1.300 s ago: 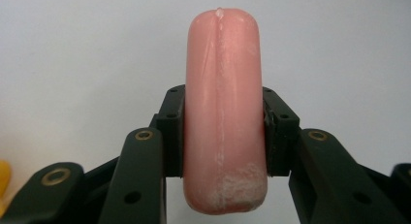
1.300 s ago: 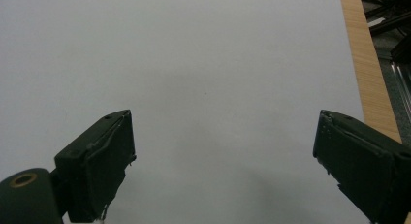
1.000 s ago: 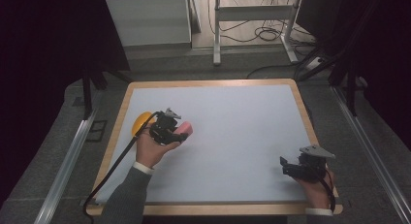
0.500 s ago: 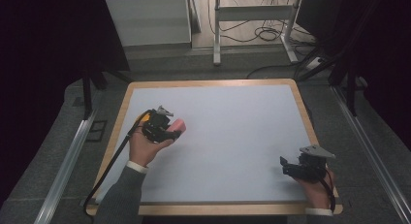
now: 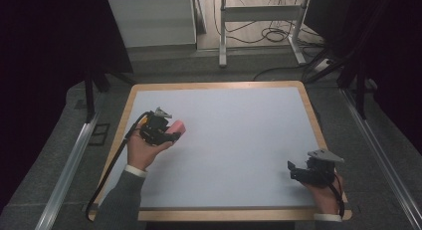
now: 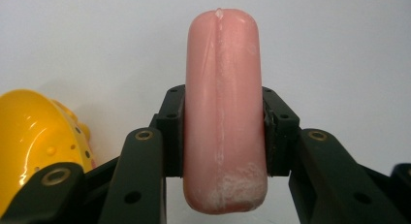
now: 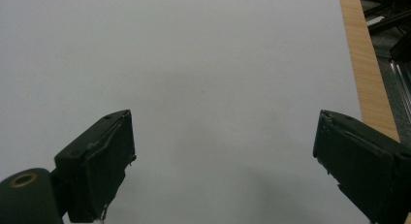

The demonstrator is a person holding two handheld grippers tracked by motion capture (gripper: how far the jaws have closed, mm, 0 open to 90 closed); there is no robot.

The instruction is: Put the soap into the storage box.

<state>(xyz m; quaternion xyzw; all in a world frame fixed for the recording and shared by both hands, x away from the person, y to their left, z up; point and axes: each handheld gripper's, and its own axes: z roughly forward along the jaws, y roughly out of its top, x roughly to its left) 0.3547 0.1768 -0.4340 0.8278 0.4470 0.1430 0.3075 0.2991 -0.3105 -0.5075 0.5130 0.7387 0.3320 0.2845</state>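
While the left gripper is clamping the pink sausage mid-length, the carry should be kept level, clearing the yellow toy. The right gripper is resting wide open on the table.

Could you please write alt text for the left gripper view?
A pink sausage stands clamped between the two black jaws of the left tool, above a white table. A yellow toy sits at the left edge.

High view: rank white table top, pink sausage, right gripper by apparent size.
1. White table top, by far the largest.
2. Right gripper, open, near the front right corner.
3. Pink sausage, partly hidden in the left gripper, so its full size is unsure.
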